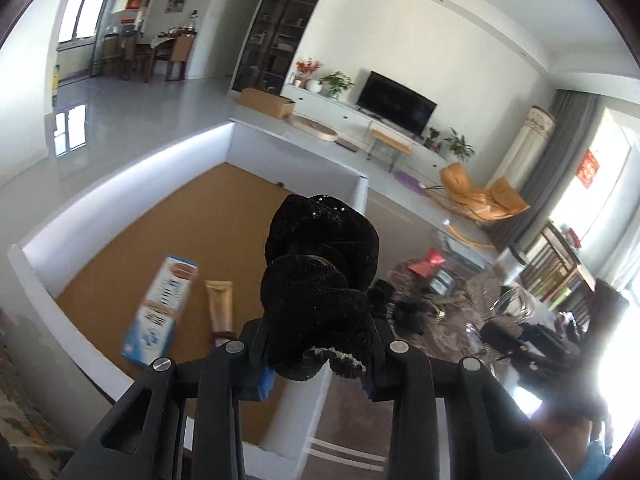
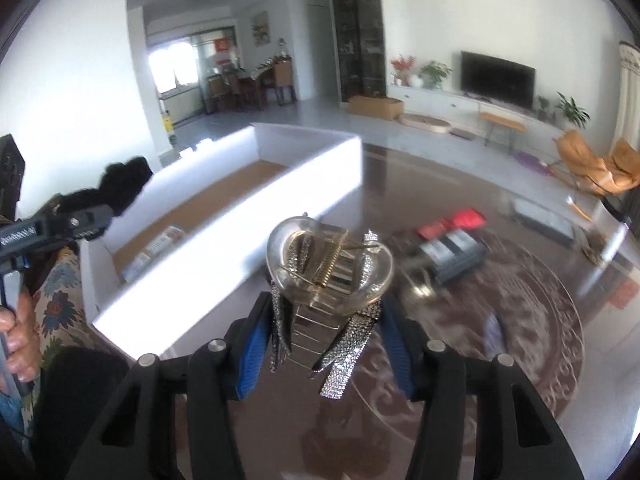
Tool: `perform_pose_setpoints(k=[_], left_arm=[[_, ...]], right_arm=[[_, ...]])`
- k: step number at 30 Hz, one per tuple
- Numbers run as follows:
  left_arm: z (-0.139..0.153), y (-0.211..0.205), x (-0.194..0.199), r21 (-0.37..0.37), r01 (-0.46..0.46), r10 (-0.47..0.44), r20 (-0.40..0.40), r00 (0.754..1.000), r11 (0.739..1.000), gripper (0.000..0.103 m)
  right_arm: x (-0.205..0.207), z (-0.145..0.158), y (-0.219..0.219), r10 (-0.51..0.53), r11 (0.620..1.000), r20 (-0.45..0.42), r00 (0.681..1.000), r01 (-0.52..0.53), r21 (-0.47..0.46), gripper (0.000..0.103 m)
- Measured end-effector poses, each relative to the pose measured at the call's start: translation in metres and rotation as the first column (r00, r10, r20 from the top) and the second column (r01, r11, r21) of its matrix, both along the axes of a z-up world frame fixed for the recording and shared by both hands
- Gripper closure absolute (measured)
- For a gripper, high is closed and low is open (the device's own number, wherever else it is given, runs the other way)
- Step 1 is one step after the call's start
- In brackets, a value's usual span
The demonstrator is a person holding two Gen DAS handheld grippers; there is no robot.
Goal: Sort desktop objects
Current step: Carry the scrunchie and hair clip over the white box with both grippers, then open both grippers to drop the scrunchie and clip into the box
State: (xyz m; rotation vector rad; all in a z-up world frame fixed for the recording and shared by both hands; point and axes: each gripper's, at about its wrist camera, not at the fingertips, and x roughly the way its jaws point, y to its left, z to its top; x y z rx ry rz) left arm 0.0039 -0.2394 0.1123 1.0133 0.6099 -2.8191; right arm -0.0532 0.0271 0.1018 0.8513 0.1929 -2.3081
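Observation:
My left gripper (image 1: 316, 364) is shut on a black fuzzy scrunchie (image 1: 320, 280) and holds it above the near wall of a white box (image 1: 120, 176) with a brown floor. In the box lie a blue and white carton (image 1: 162, 312) and a gold tube (image 1: 220, 304). My right gripper (image 2: 326, 320) is shut on a clear hair claw clip (image 2: 328, 268) with rhinestone strips, held above the dark glass table (image 2: 440, 360), right of the white box (image 2: 240, 240). The left gripper with the scrunchie (image 2: 124, 184) shows at the left of the right wrist view.
Loose items lie on the table: a red packet (image 2: 452, 220), a dark box (image 2: 456, 256), black items (image 1: 408, 312) and a clear ring (image 1: 516, 304). A patterned cloth (image 2: 56, 300) lies left of the box. An orange chair (image 2: 600, 164) and a TV stand beyond.

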Motion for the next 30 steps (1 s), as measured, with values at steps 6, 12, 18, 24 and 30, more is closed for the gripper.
perform_pose_setpoints(k=[6, 12, 18, 24, 30], left_arm=[[-0.018, -0.072, -0.037, -0.08, -0.133, 0.145, 0.156, 0.977, 0.988, 0.071], [-0.06, -0.103, -0.06, -0.038, -0.222, 0.223, 0.282, 0.933, 0.974, 0.071], [-0.092, -0.094, -0.074, -0.038, -0.243, 0.238, 0.394, 0.888, 0.969, 0.062], [-0.098, -0.084, -0.088, -0.039, -0.189, 0.186, 0.438, 0.879, 0.981, 0.031], [-0.094, -0.082, -0.087, -0.065, -0.197, 0.207, 0.417, 0.885, 0.978, 0.031]], right_arm=[[-0.027, 0.02, -0.142, 0.203, 0.979, 0.002, 0.979, -0.203, -0.014, 0.05], [-0.042, -0.029, -0.228, 0.268, 0.956, 0.097, 0.958, -0.278, 0.1, 0.05], [-0.064, -0.062, -0.245, 0.225, 0.949, 0.168, 0.96, -0.255, 0.187, 0.041], [-0.069, -0.039, -0.221, 0.18, 0.97, 0.114, 0.977, -0.195, 0.146, 0.013], [-0.061, -0.024, -0.193, 0.161, 0.98, 0.049, 0.986, -0.165, 0.113, 0.013]])
